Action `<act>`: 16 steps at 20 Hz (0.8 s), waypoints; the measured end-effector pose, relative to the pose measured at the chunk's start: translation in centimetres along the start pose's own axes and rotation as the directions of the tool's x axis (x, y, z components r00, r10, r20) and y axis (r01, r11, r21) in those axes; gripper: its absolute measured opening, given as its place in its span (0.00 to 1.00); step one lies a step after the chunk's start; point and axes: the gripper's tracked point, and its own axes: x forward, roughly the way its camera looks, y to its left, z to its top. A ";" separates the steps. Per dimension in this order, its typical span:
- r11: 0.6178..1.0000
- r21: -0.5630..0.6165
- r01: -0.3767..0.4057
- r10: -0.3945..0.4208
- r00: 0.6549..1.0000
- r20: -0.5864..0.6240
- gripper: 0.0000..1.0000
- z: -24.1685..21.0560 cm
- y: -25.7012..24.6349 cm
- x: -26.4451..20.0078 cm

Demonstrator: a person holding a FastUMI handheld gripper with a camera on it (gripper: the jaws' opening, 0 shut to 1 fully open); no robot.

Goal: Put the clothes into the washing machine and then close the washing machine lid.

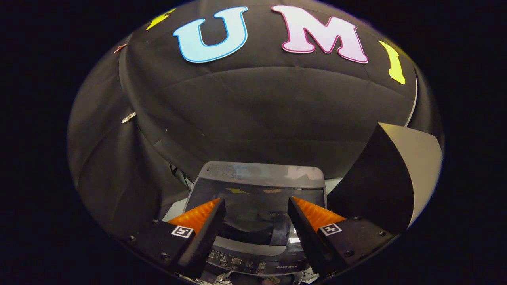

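Note:
A top-loading washing machine [259,174] stands below and ahead of me, against the black cloth wall. Its dark glass lid [257,208] lies between my fingertips and reflects the booth. The grey front edge of the lid [247,247] and the control panel [253,263] sit nearer to me, low between the fingers. I cannot tell whether the lid is fully down or partly raised. My gripper [256,200] hovers above the machine, open, with nothing between its fingers. No clothing is held.
A tall dark panel with a pale face [396,174] stands just to the right of the machine, close to my right finger. The black cloth wall [253,118] rises right behind the machine. Cables [178,174] hang at its back left corner.

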 end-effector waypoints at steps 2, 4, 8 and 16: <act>1.000 -0.002 0.003 -0.003 1.000 -0.001 0.99 -0.2 0.0 -0.1; 1.000 -0.003 0.000 0.000 1.000 -0.005 0.99 0.0 0.0 -0.2; 1.000 -0.003 -0.030 0.030 1.000 0.001 0.99 0.6 0.7 -0.7; 0.994 -0.045 -0.101 0.107 0.981 0.162 0.99 3.0 1.8 -6.9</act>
